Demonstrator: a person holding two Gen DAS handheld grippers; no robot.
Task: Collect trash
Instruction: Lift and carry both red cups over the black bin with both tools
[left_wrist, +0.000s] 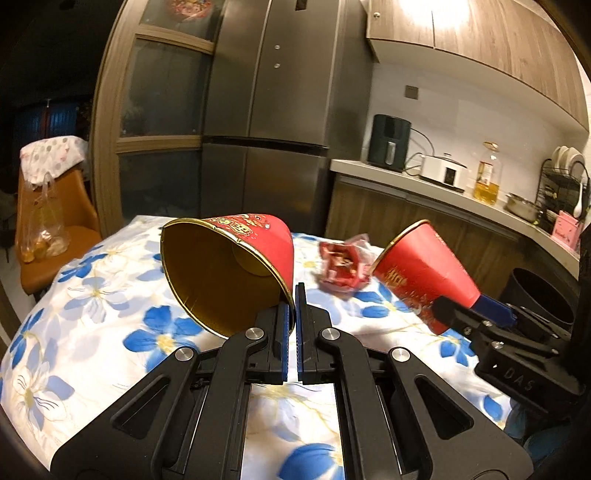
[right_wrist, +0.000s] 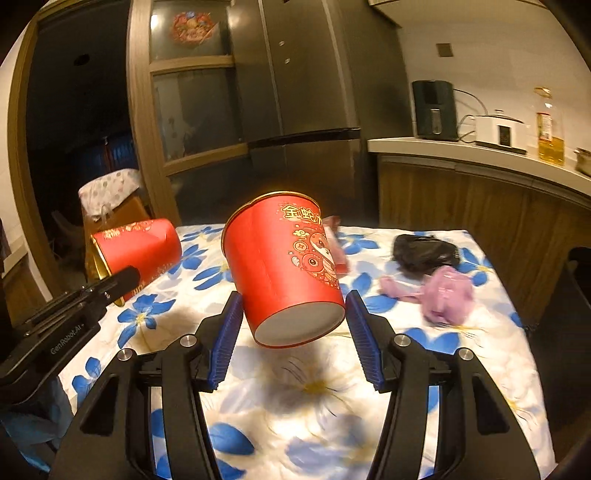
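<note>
My left gripper (left_wrist: 295, 306) is shut on the rim of a red paper cup with a gold inside (left_wrist: 229, 266), held tilted above the table with its mouth toward the camera; it also shows in the right wrist view (right_wrist: 140, 247). My right gripper (right_wrist: 293, 321) is shut on the base of a second red cup with a snake print (right_wrist: 284, 262), held above the table; this cup shows in the left wrist view (left_wrist: 417, 277). A crumpled red wrapper (left_wrist: 343, 267) lies on the table between the cups. A pink crumpled piece (right_wrist: 443, 295) and a black crumpled bag (right_wrist: 424, 253) lie at the right.
The table has a white cloth with blue flowers (right_wrist: 314, 387). A black bin (left_wrist: 543, 299) stands on the floor to the right of the table. A kitchen counter (left_wrist: 443, 188) with appliances runs behind. An orange chair (left_wrist: 48, 229) with a plastic bag stands at the left.
</note>
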